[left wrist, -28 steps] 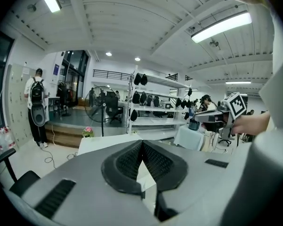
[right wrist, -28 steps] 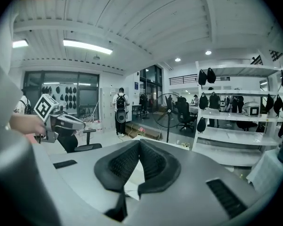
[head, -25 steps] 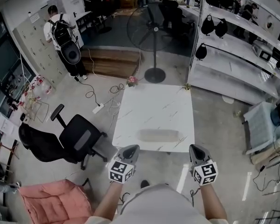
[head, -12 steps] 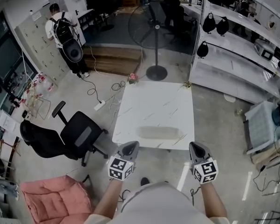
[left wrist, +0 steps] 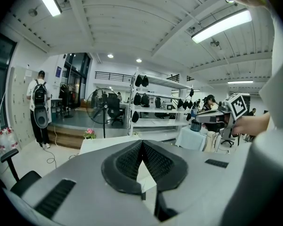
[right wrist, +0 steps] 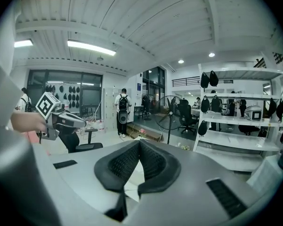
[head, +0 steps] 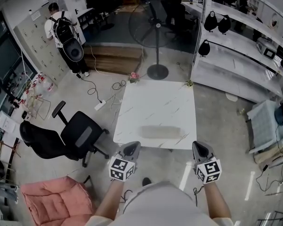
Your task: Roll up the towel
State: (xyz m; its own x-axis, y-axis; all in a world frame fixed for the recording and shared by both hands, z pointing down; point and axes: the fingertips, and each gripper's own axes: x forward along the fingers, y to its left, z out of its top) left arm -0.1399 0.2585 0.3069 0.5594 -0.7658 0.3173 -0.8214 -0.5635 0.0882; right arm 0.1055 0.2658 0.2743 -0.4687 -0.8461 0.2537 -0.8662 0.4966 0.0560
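- We held the left gripper (head: 131,149) and the right gripper (head: 200,148) nearest us, short of the table (head: 155,100), each clenched on nothing.
- The towel (head: 160,132) lay as a roll just inside the table's near edge. We judged the rolling done, with at most a tidying nudge left.
- An office chair (head: 77,138) crowded the near left corner. Bare floor lay to the right, and a standing fan (head: 156,32) stood beyond the far edge.
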